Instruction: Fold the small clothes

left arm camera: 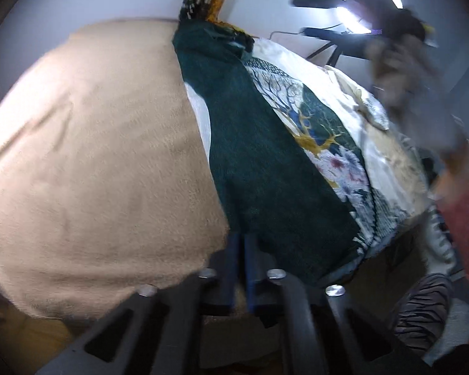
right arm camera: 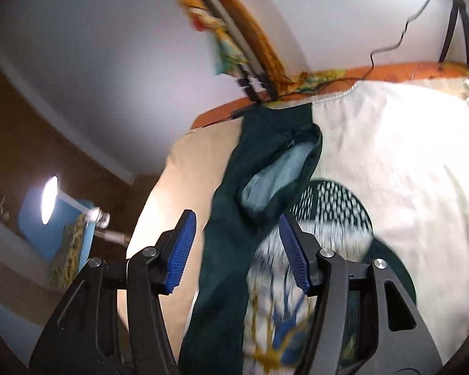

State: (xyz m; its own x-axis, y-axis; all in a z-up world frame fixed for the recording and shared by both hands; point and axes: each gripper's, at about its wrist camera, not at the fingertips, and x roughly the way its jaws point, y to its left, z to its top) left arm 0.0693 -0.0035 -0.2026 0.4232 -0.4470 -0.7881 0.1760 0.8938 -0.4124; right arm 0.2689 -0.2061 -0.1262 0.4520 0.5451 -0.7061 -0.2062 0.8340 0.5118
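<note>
Left wrist view, left gripper (left arm camera: 240, 250) fingers closed at the green garment (left arm camera: 259, 162) edge, right gripper (right arm camera: 237, 250) fingers apart, garment between, untouched.

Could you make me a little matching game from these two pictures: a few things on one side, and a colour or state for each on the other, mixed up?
Things:
1. left gripper
2. right gripper
3. long cloth
4. blanket

Colour or state:
A. tan
B. dark green
C. open, nothing pinched
D. shut

Pairs: 1-D, 2-C, 3-B, 4-A
</note>
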